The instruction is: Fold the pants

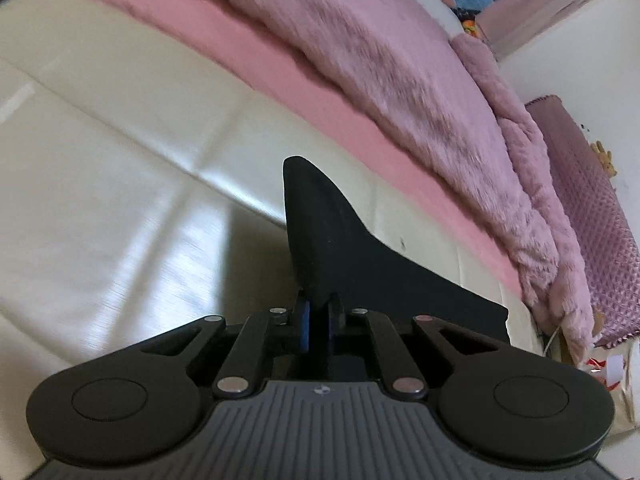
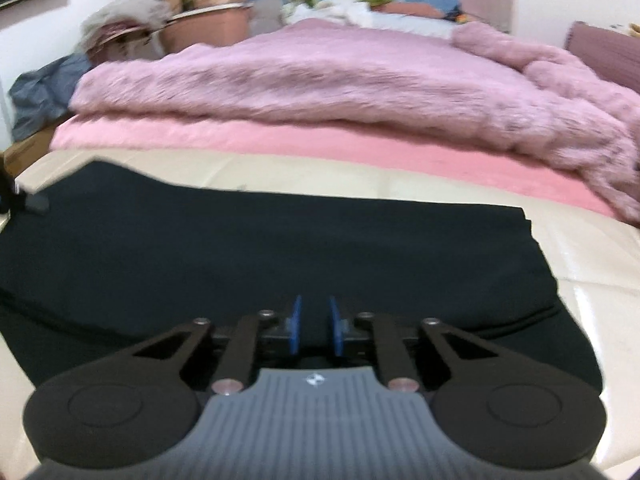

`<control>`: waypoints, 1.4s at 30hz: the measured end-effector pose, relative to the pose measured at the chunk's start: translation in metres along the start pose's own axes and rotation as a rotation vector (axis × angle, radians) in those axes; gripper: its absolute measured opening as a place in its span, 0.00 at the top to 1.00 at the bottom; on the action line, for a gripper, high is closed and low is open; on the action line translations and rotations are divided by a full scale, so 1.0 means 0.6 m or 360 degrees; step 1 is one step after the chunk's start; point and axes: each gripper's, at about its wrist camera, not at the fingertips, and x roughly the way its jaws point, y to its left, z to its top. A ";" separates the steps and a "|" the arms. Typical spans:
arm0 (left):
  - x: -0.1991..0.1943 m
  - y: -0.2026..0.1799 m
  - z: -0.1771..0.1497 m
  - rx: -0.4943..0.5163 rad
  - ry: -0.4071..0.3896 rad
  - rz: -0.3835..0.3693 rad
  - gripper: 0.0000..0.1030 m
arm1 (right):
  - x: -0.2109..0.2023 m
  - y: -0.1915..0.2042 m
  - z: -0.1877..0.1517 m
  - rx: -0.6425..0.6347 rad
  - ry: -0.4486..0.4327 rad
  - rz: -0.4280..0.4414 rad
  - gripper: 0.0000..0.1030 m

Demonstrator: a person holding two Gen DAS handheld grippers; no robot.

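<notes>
The black pants (image 2: 260, 248) lie spread on a cream glossy surface (image 2: 580, 248) at the foot of a bed. In the left wrist view my left gripper (image 1: 318, 320) is shut on a fold of the black pants (image 1: 320, 232), which rises as a peak above the blue pads and trails down to the right. In the right wrist view my right gripper (image 2: 315, 326) sits low over the near edge of the pants; its blue pads (image 2: 295, 322) stand close together with black cloth in the narrow gap between them.
A fluffy pink blanket (image 2: 340, 80) and pink sheet (image 2: 280, 140) cover the bed behind the cream surface (image 1: 100, 152). A pink basin (image 2: 208, 26) with laundry and grey clothes (image 2: 44, 88) stand at back left. A purple quilted headboard (image 1: 592, 220) is at right.
</notes>
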 end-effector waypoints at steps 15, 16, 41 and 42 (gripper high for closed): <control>-0.099 -0.142 0.077 0.0044 -0.0026 -0.0054 0.93 | -0.051 0.018 0.019 -0.0124 0.0037 0.0015 0.93; -0.095 -0.165 0.075 0.0055 -0.0014 -0.0066 0.93 | -0.058 0.005 0.020 -0.0114 0.0037 -0.0002 0.93; 0.261 -0.349 -0.064 0.0018 0.0548 -0.0089 0.93 | -0.072 -0.127 -0.003 0.0288 0.0060 0.0114 0.93; 0.271 -0.346 -0.067 0.0016 0.0564 -0.0086 0.93 | -0.069 -0.127 -0.003 0.0295 0.0064 0.0120 0.93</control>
